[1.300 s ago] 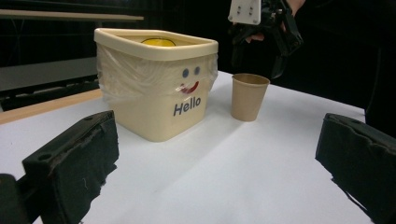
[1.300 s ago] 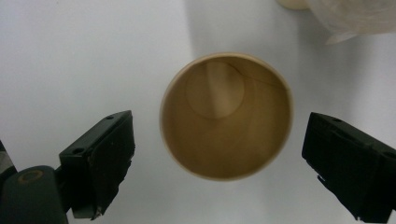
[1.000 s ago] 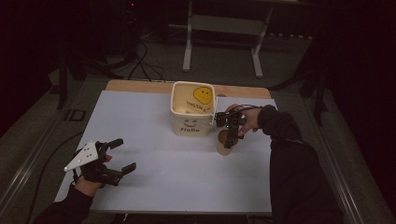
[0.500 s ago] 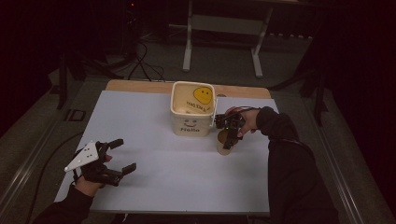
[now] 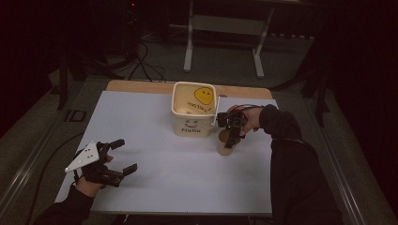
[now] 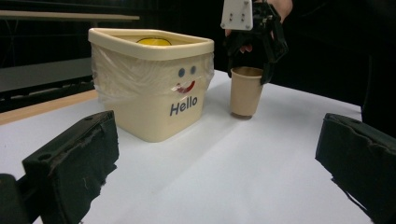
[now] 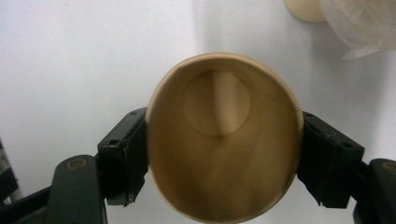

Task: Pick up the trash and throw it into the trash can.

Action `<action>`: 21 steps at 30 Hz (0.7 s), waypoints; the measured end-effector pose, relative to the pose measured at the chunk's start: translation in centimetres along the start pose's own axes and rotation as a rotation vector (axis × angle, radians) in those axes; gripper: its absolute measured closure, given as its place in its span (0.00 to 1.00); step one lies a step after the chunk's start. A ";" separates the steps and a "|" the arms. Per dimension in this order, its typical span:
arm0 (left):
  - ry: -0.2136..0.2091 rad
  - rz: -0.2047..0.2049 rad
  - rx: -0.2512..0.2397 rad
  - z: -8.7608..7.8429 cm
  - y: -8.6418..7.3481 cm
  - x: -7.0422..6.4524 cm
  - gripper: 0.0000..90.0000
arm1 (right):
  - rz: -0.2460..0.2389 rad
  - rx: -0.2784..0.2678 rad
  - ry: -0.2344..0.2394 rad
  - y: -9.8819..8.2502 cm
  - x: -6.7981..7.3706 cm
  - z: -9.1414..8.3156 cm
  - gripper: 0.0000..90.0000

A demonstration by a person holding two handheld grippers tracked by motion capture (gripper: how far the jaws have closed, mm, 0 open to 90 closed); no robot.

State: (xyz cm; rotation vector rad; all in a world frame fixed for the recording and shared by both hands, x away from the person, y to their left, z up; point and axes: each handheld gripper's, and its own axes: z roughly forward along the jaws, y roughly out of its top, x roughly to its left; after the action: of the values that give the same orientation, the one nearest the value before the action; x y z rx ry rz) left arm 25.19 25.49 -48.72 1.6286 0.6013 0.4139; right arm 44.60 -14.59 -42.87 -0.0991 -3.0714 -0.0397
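Right hand-held gripper (image 7: 223, 163) has just closed on cup (image 7: 223, 140) rim

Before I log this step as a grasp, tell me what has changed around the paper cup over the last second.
The right gripper has just been closing; its jaws now press both sides of the paper cup, squeezing the rim slightly oval. The cup stands upright on the table beside the Hello bin, where it was. The left gripper rests open at the near left, unmoved.
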 end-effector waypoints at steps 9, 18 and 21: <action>-0.004 0.000 -0.005 -0.1 0.0 0.0 0.01 | -0.010 -0.003 0.008 0.3 0.7 -2.3 0.29; -0.006 -0.001 -0.008 0.0 0.0 0.0 0.01 | -0.010 0.023 -0.004 0.5 1.3 -4.9 0.29; -0.008 -0.002 -0.007 0.0 0.0 0.0 0.01 | -0.012 0.011 -0.010 0.5 1.4 -5.7 0.29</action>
State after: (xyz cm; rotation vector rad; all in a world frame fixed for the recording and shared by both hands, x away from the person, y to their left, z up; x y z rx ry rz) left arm 25.21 25.47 -48.70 1.6217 0.5949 0.4073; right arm 43.60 -14.12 -37.12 -0.0812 -3.0820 -0.0224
